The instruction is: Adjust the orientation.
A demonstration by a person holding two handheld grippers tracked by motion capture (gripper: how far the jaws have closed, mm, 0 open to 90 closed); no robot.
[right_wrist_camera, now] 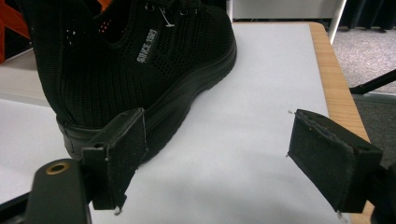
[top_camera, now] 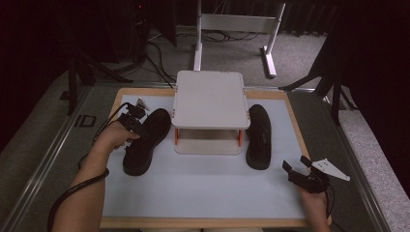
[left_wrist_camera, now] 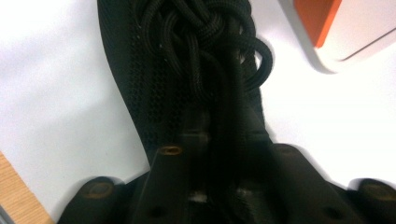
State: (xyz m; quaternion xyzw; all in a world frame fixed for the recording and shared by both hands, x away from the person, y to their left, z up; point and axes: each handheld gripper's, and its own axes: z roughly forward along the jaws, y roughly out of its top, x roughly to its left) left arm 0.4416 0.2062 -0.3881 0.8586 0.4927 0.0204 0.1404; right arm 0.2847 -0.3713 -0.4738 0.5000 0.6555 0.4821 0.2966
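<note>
Nearest the person, the right gripper [top_camera: 296, 170] was held low at the front-right of the worktop [top_camera: 203, 193], fingers [right_wrist_camera: 122, 140] spread wide w/ nothing between them. In the right gripper view the heel of the right shoe [right_wrist_camera: 135, 60] was seen just beyond the one finger, apart from it, not touched. The right shoe [top_camera: 258, 137] lay w/ its long axis running near-to-far beside the white rack [top_camera: 210, 99], heel toward the person, so it was judged the nearer target for the right hand [top_camera: 316, 203]: ahead and a little to the left of the open fingers.

Farther in, the left gripper [top_camera: 130, 121] was set over the left shoe [top_camera: 145, 142], which lay toe-out, angled slightly toward the rack. In the left gripper view the fingers [left_wrist_camera: 170, 161] were seen drawn close together around the laces [left_wrist_camera: 205, 51] and tongue area of that shoe [left_wrist_camera: 154, 84]; the view there was dark and blurred, so a grip on the upper near the laces appeared likely but contact was not seen cleanly. The left hand [top_camera: 113, 137] was wrapped round the gripper body.

Farthest, the rack stood between the two shoes, an orange post [left_wrist_camera: 317, 21] showing at its lower tier, w/ both tiers seemingly bare.
</note>
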